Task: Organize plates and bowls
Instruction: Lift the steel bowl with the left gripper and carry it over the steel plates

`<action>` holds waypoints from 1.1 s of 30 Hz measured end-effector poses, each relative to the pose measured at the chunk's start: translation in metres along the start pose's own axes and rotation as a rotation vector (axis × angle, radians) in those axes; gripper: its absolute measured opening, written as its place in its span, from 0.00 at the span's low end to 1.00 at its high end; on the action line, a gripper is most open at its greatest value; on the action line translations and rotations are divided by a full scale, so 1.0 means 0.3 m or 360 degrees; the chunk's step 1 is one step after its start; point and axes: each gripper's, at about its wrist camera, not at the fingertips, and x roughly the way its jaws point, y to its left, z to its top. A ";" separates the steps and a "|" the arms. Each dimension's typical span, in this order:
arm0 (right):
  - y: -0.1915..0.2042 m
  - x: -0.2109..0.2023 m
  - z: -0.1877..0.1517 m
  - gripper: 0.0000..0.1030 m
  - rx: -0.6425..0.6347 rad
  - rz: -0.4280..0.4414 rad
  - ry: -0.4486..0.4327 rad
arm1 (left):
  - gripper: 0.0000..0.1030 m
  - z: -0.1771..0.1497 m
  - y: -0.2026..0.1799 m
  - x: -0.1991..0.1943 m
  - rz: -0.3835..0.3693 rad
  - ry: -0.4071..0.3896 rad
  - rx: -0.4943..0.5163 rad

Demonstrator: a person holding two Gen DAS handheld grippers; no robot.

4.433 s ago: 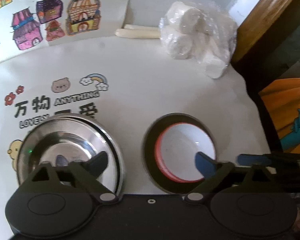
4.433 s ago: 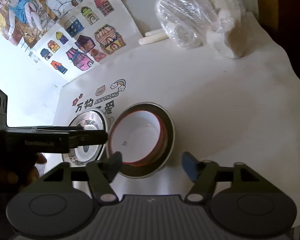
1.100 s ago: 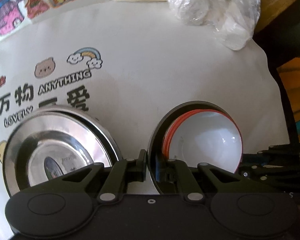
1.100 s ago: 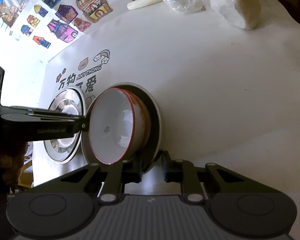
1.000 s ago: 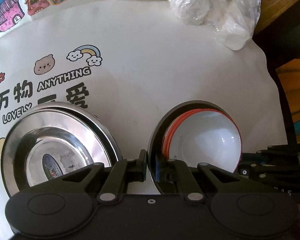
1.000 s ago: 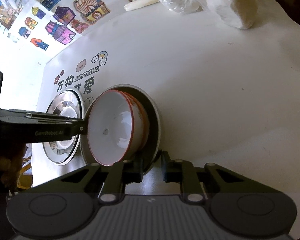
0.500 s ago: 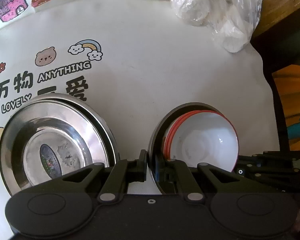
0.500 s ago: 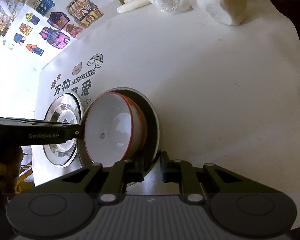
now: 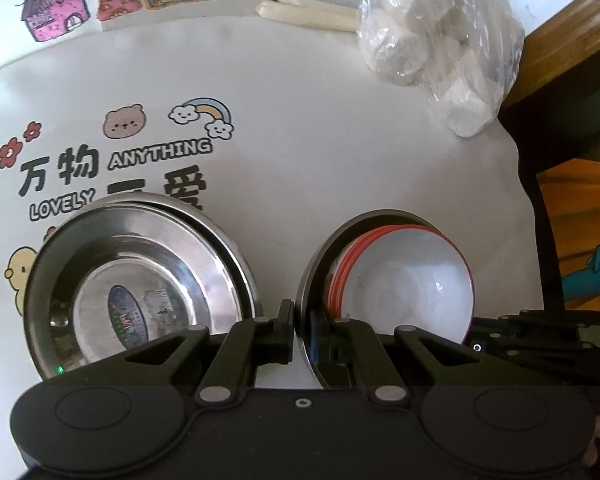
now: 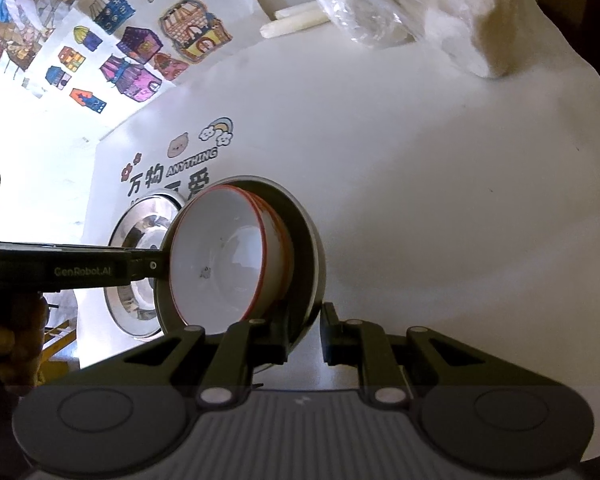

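A grey plate (image 9: 312, 276) carries stacked white bowls with red rims (image 9: 412, 280). My left gripper (image 9: 302, 330) is shut on the plate's left rim. My right gripper (image 10: 306, 334) is shut on the plate's (image 10: 312, 240) opposite rim, with the bowls (image 10: 224, 256) inside it. Both hold the plate off the table, tilted. The left gripper also shows in the right wrist view (image 10: 152, 266) as a dark bar at the left. A stack of steel plates (image 9: 140, 280) lies on the table to the left, also seen in the right wrist view (image 10: 140, 236).
The white tablecloth (image 9: 340, 160) has printed cartoons and lettering (image 9: 112, 168). A plastic bag of white rolls (image 9: 436, 52) and two pale sticks (image 9: 312, 14) lie at the back. Coloured house drawings (image 10: 140, 56) lie at the back left. The table's right edge drops to a dark gap (image 9: 556, 152).
Both grippers, open near the plate 4.4 s ago, have closed on its opposite rims and lifted it with the bowls. Over the last second it has risen and tilted slightly.
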 end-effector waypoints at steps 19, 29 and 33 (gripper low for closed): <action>0.153 -0.001 0.053 0.17 -0.0138 0.0038 -0.0008 | 0.05 -0.034 0.146 -0.112 -0.0013 -0.0088 -0.0173; 0.242 0.050 0.083 0.17 -0.0214 0.0065 0.0034 | 0.05 -0.061 0.234 -0.148 0.0017 -0.0122 -0.0262; 0.273 0.072 0.086 0.17 -0.0243 0.0075 0.0055 | 0.05 -0.075 0.268 -0.159 0.0035 -0.0127 -0.0297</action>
